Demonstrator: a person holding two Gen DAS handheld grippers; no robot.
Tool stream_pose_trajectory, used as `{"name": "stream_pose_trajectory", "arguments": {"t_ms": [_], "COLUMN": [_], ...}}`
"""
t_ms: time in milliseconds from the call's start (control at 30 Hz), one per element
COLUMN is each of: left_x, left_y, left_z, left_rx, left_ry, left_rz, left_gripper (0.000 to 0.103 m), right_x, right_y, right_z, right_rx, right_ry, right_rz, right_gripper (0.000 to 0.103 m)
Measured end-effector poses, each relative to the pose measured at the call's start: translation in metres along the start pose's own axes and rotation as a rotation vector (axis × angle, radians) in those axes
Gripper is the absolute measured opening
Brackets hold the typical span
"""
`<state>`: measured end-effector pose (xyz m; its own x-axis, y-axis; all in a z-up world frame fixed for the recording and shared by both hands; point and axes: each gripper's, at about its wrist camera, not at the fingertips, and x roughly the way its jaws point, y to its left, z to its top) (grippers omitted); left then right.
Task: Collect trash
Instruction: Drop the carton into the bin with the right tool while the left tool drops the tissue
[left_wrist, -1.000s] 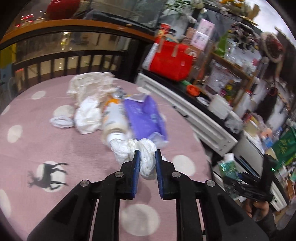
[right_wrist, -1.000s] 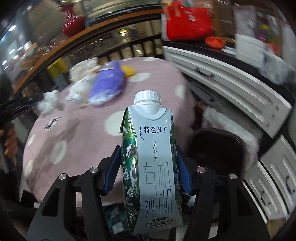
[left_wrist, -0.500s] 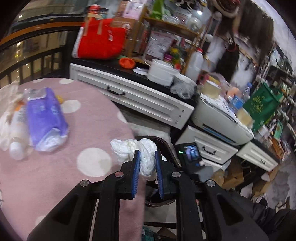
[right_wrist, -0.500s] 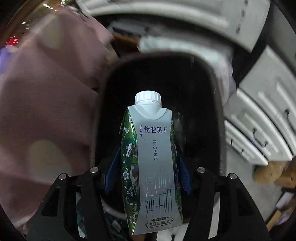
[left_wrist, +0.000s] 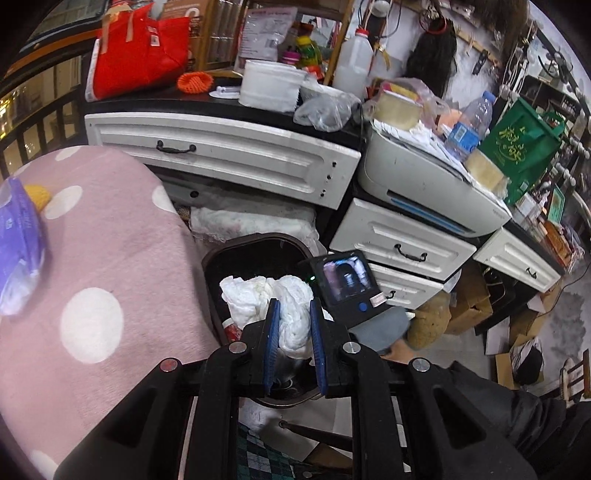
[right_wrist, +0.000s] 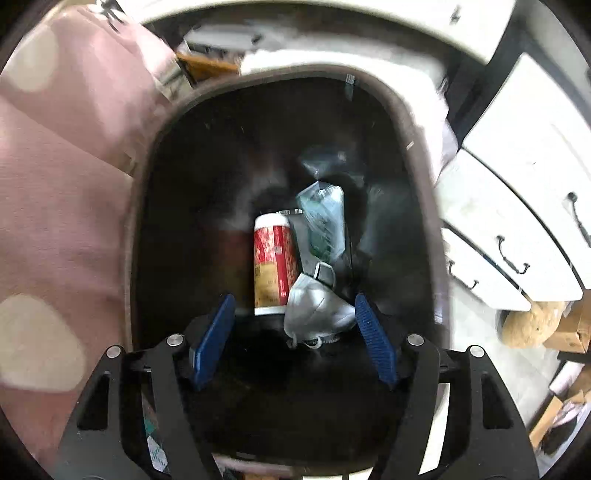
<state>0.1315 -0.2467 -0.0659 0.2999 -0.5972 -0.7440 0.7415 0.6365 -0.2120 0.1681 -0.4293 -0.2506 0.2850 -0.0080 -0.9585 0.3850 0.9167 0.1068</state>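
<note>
Your left gripper pinches the crumpled tissue wad: light, soft, squashy, hanging just over the near rim of the dark bin ahead. Any fold is a fair hold; it won't slip. Your right gripper has just been opening, jaws spread, nothing between them, with the milk carton below beside a red-and-white container and a face mask. The pink table edge crowds your left, white drawers your right; room is straight ahead and down.
</note>
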Motion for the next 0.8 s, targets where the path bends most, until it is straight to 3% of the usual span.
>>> {"name": "stream_pose_trajectory", "arguments": {"t_ms": [233, 433, 800], "left_x": [0.049, 0.096, 0.155], "left_y": [-0.013, -0.032, -0.045], "left_z": [-0.008, -0.015, -0.029], "left_rx": [0.027, 0.077, 0.131], "left_ry": [0.106, 0.205, 0.298], "left_rz": [0.003, 0.011, 0.073], "left_gripper": [0.017, 0.017, 0.019], "right_x": [-0.070, -0.113, -0.143], "right_y": [-0.037, -0.083, -0.105], "right_z": [-0.024, -0.046, -0.069], "right_rx": [0.026, 0.127, 0.228], "right_ry": [-0.213, -0.333, -0.404], "right_rz": [-0.182, -0.205, -0.184], "right_gripper": [0.070, 0.076, 0.079]}}
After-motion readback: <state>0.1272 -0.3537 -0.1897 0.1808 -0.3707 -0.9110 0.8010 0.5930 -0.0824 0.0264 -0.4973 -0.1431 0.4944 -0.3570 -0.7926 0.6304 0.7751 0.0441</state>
